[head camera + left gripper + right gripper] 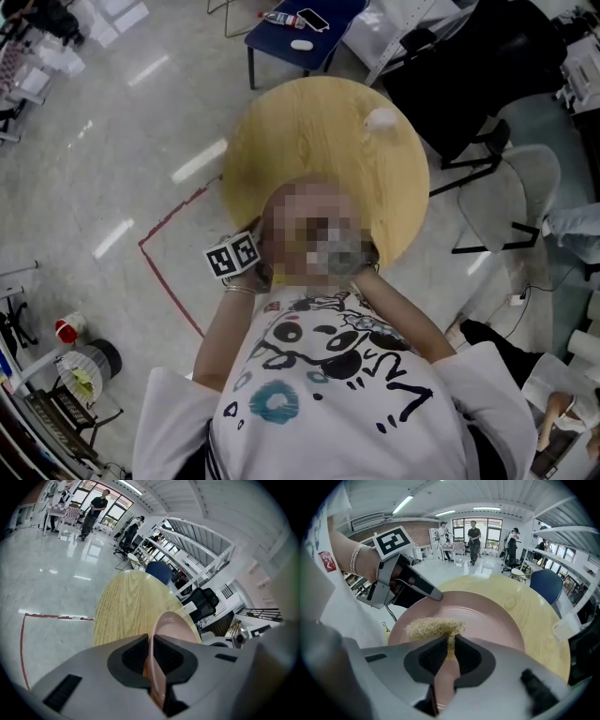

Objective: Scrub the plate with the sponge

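Note:
A pink plate (492,616) is held up over the round wooden table (534,606), its face tilted toward the right gripper view. My left gripper (151,656) is shut on the plate's rim (172,626), and its grey fingertip (432,594) shows at the plate's upper left edge. My right gripper (451,644) is shut on a tan fibrous sponge (432,627) that lies against the plate's lower left face. In the head view only the left gripper's marker cube (232,256) shows; the plate and both jaws are hidden behind a mosaic patch.
A small white object (381,119) sits near the table's far edge. A blue chair (298,28) stands beyond the table, with black and grey office chairs (511,197) to the right. Red tape (169,281) marks the floor at left. People stand far off by the windows (474,536).

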Demonstrator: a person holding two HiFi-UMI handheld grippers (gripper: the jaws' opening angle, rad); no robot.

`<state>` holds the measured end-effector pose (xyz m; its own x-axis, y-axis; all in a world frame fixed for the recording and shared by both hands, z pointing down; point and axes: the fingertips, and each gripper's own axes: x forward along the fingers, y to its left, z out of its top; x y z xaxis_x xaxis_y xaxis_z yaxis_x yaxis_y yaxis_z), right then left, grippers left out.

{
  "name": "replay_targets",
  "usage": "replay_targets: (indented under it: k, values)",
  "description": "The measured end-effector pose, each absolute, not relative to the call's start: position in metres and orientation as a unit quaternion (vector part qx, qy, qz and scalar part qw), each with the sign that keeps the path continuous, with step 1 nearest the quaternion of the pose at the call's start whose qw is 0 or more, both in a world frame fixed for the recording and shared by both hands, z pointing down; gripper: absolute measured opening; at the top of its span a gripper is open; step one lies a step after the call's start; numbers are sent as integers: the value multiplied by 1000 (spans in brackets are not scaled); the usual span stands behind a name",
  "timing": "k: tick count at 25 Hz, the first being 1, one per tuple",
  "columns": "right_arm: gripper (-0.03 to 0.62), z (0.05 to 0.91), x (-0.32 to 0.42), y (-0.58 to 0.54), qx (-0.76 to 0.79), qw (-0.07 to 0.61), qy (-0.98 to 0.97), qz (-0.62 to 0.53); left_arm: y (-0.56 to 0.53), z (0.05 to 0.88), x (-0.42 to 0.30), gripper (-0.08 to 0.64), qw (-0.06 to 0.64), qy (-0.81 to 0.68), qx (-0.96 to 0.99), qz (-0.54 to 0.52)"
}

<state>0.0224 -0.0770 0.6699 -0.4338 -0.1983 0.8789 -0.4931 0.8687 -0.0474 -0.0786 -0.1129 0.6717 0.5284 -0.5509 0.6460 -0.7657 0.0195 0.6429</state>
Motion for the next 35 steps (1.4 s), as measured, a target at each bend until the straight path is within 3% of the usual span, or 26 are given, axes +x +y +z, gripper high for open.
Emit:
replay_targets:
  k: [22, 35]
  values:
    - [58, 667, 5, -130, 226, 475, -838, 143, -113, 671, -76, 35, 541, -461, 695, 110]
    - [58, 663, 52, -162, 334, 462, -807, 158, -115, 672, -76, 35, 519, -463, 709, 116]
